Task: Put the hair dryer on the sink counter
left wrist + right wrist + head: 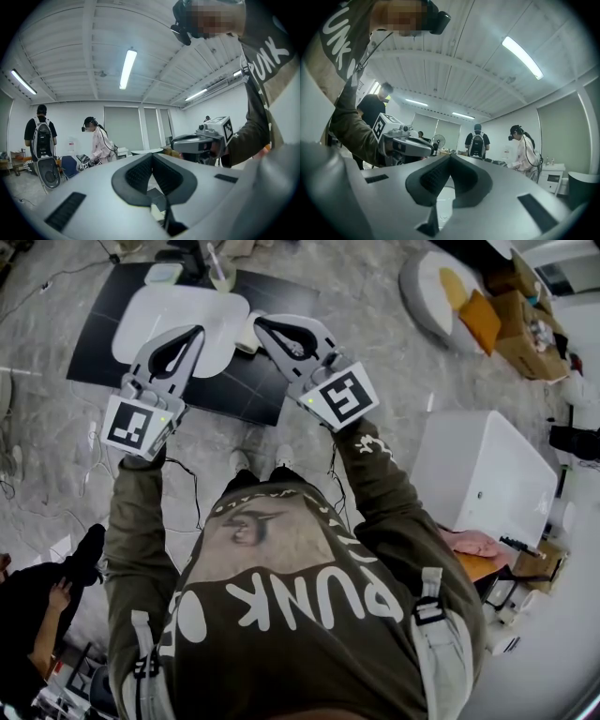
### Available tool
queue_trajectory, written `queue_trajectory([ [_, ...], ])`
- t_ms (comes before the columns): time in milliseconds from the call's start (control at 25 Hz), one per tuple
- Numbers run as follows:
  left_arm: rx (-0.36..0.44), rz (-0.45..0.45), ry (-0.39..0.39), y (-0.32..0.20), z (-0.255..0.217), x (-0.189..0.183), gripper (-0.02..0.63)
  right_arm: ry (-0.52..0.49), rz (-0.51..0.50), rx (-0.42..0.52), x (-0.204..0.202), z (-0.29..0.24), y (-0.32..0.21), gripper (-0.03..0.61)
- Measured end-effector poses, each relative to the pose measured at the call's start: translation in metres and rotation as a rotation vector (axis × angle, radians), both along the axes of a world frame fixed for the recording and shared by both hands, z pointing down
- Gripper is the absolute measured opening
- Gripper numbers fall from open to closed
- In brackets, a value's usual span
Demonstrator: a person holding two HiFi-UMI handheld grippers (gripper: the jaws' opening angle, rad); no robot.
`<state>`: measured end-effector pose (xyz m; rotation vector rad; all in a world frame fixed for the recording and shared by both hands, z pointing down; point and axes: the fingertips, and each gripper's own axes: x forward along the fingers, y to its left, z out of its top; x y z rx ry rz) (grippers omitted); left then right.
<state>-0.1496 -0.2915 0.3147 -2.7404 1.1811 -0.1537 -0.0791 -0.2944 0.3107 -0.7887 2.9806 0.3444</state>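
The left gripper (196, 332) is clenched, jaws pressed together with nothing between them, and its tip hangs over the near right part of the white basin (178, 306). The right gripper (259, 323), just right of the basin, is likewise squeezed closed and empty. A small cream object (246, 336) lies at the basin's right rim, between the two tips. The basin sits on a black counter (103, 334). The hair dryer cannot be picked out in any view.
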Motion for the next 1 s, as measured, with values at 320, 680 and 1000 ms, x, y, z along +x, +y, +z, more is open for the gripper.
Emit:
queue_trajectory([
  [320,0.000,-0.001,-0.002,0.0026,-0.0012,0.0008,0.003,-0.008,-0.008,-0.006,-0.0010,-0.0020,0.0032,0.008],
  [680,0.007,0.007,-0.001,0.0051,-0.0014,0.0050,0.003,-0.010,-0.011,-0.009,-0.0005,-0.0022,0.0051,0.008],
  [1000,0.023,0.017,-0.006,0.0047,-0.0007,0.0062,0.003,-0.008,-0.005,-0.005,0.0000,0.0001,0.0046,0.008],
])
